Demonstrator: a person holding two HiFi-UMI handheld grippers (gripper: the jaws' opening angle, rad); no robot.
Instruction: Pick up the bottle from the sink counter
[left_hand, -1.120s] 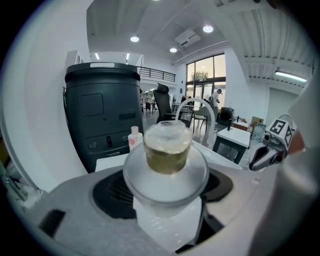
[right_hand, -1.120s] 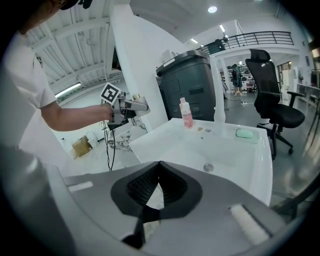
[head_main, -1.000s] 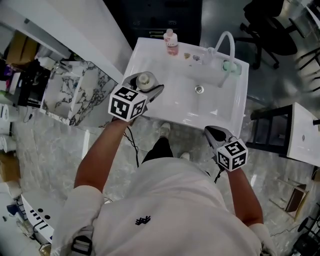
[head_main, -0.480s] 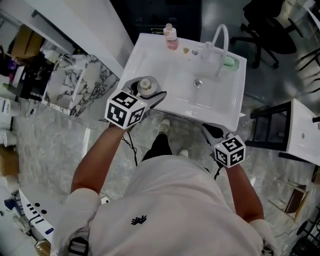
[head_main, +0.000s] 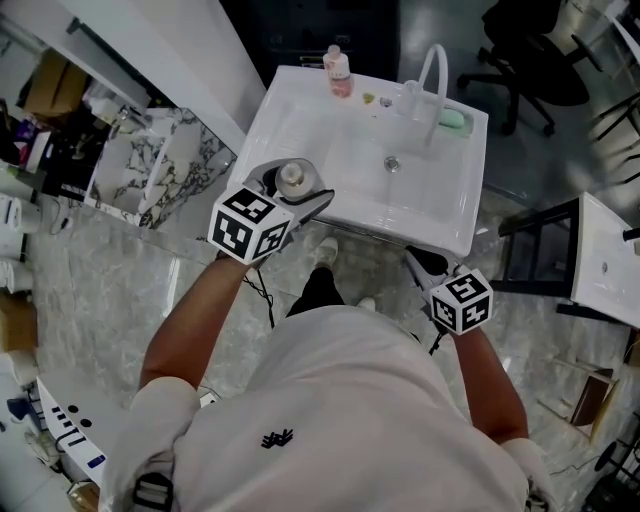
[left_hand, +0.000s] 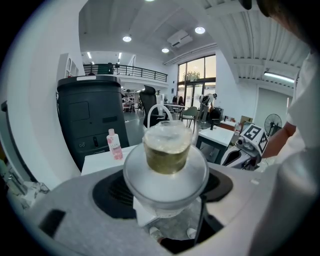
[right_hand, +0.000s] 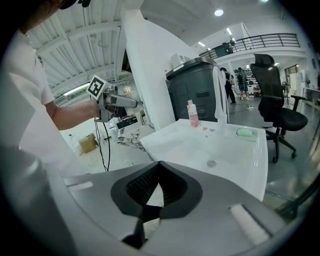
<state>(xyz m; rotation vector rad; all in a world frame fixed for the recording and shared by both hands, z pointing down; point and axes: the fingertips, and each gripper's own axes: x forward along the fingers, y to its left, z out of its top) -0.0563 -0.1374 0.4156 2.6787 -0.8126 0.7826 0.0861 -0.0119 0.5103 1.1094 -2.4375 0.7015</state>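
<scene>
Between the jaws of the left claw sits the bottle, a clear round-shouldered one with a yellowish cap. The pads press on its sides just under the shoulder, so the claw is pinching it with the jaws held wide. In the left gripper view, floor shows directly beneath the bottle. It therefore seems to hang clear of the counter, though the head view is too steep to be sure of the gap. From above, this claw and its load lie over the near left corner of the white sink.

Beyond the left claw, at the far rim of the sink, a small pink bottle stands upright. To the right of that are the arched tap and a green bar of soap. The drain lies ahead of the claw and to its right, in the basin.

The right claw has its pads pressed together with nothing between them. It hangs just short of the sink's near right edge, over the floor. The basin stretches ahead of it, and the left claw is well off to its left.
</scene>
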